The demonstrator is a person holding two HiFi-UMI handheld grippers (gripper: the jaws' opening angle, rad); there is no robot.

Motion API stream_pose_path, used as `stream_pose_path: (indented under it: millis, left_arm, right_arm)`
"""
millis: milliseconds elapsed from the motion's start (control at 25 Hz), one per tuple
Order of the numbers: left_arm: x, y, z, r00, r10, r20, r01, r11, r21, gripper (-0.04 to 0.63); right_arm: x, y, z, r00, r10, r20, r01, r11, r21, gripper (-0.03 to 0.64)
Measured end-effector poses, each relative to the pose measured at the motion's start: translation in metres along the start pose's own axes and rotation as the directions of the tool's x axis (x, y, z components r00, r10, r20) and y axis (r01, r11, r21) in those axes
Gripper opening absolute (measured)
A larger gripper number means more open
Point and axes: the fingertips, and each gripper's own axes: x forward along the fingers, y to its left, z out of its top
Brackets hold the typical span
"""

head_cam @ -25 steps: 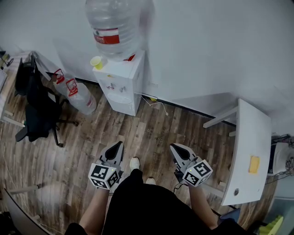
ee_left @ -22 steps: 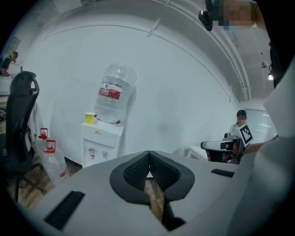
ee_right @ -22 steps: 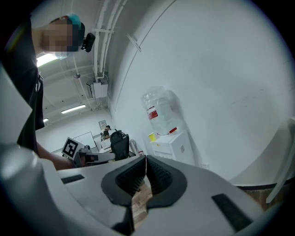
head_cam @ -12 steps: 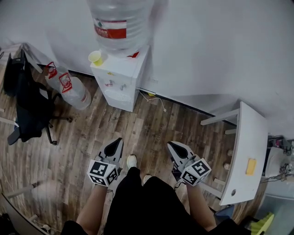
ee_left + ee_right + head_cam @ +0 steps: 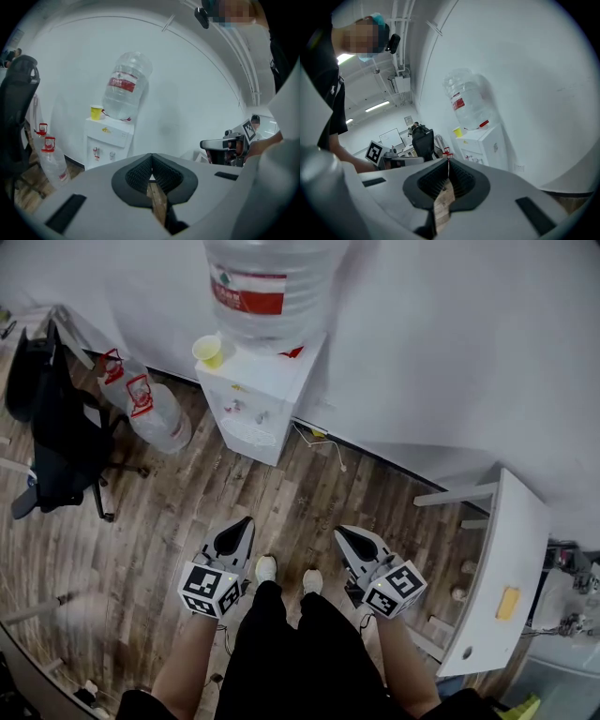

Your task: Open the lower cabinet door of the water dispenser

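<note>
The white water dispenser (image 5: 264, 395) stands against the wall, with a big clear bottle (image 5: 277, 282) on top and a yellow cup (image 5: 208, 351) beside the bottle. Its lower cabinet door (image 5: 251, 439) is closed under the two taps. My left gripper (image 5: 244, 524) and right gripper (image 5: 341, 534) hover over the wooden floor, both shut and empty, well short of the dispenser and pointing towards it. The left gripper view shows the dispenser (image 5: 108, 143) beyond the closed left gripper (image 5: 151, 158). In the right gripper view the dispenser (image 5: 485, 145) stands beyond the closed right gripper (image 5: 448, 161).
Empty water bottles (image 5: 150, 409) lie on the floor left of the dispenser. A black office chair (image 5: 52, 442) stands further left. A white table (image 5: 502, 568) is at the right. A cable (image 5: 321, 442) runs along the wall base. The person's shoes (image 5: 267, 568) show between the grippers.
The person has stepped towards the dispenser, which now sits nearer and more central in the head view. Both grippers came forward with the person and stayed shut.
</note>
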Motion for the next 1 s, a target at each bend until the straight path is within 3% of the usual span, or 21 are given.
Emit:
stream_pose_path:
  millis: [240, 480, 1000]
  left_arm:
    - [0.011, -0.010, -0.001, 0.997, 0.073, 0.022, -0.073, 0.997, -0.011, 0.014]
    - [0.034, -0.048, 0.000, 0.992, 0.123, 0.039, -0.121, 0.992, -0.034, 0.014]
    - [0.053, -0.090, -0.020, 0.963, 0.267, 0.027, -0.266, 0.963, -0.045, 0.014]
  right_arm:
    - [0.007, -0.023, -0.006, 0.996, 0.082, -0.023, -0.083, 0.997, -0.009, 0.023]
    - [-0.001, -0.056, -0.008, 0.987, 0.153, -0.050, -0.154, 0.988, -0.015, 0.023]
    - [-0.011, -0.102, -0.019, 0.962, 0.264, -0.062, -0.266, 0.964, -0.018, 0.023]
